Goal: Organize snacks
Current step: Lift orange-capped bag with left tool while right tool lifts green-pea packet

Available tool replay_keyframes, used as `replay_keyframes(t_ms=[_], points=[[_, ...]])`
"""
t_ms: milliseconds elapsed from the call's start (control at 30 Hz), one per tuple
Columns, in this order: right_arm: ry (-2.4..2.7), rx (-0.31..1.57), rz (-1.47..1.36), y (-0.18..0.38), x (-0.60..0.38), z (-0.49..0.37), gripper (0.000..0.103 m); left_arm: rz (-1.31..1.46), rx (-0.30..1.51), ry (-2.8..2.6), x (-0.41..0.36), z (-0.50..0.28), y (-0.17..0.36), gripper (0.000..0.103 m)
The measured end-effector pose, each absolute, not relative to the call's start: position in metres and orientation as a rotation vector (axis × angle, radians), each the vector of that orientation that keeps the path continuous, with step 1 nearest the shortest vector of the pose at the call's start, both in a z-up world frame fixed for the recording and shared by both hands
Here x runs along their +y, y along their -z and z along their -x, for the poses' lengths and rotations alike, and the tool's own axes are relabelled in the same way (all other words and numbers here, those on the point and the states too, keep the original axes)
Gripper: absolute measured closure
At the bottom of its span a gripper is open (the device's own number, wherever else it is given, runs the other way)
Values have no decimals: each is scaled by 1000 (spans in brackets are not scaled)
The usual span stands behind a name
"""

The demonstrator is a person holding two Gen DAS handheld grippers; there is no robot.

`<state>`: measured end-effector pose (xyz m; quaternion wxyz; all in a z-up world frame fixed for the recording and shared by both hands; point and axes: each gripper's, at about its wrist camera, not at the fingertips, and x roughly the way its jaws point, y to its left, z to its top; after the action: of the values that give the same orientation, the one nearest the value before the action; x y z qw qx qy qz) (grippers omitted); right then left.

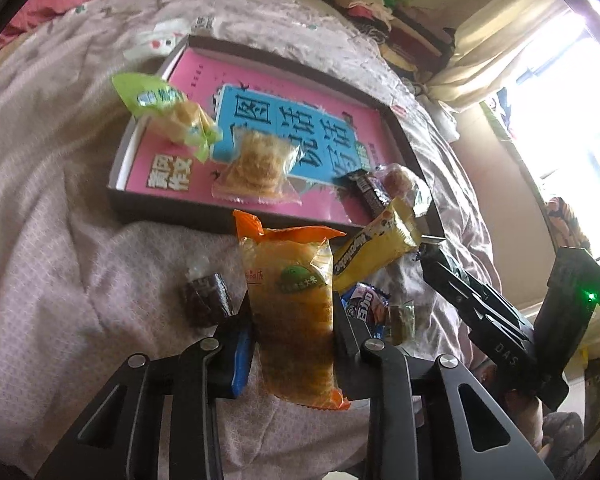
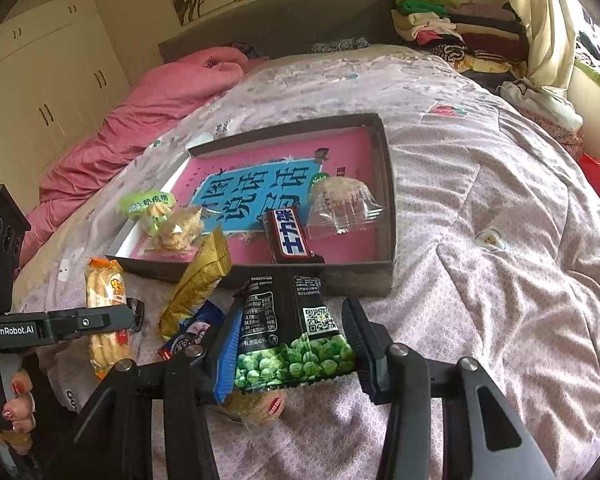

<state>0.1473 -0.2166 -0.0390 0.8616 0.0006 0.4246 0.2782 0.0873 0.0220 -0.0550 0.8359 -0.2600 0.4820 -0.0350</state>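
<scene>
My left gripper [image 1: 293, 320] is shut on an orange rice-cracker packet [image 1: 296, 312], held upright in front of the shallow box [image 1: 160, 202]; the packet also shows in the right wrist view [image 2: 105, 320]. My right gripper [image 2: 290, 344] is shut on a black green-pea packet [image 2: 296, 336], just short of the box's near wall [image 2: 356, 276]. In the box lie a green-wrapped pastry [image 1: 168, 112], a clear-wrapped floss cake [image 1: 258, 170], a chocolate bar [image 2: 290, 236] and a clear-wrapped bun [image 2: 342, 200]. A yellow wafer bar [image 1: 376, 248] leans on the box's near edge.
The box holds a pink and blue book [image 2: 256, 188] and sits on a patterned quilt [image 2: 480, 240]. Loose snacks lie on the quilt: a dark brown sweet [image 1: 204, 300], a blue cookie pack [image 1: 366, 306], a small green candy [image 1: 402, 318]. A pink blanket [image 2: 152, 116] and folded clothes [image 2: 440, 20] lie beyond.
</scene>
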Motion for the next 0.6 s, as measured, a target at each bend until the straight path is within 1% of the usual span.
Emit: replay_keyframes(t_ms=[600], points=[[-600,767,-29,12,-221,-137,55,457,897,18,32,-77,15,70]])
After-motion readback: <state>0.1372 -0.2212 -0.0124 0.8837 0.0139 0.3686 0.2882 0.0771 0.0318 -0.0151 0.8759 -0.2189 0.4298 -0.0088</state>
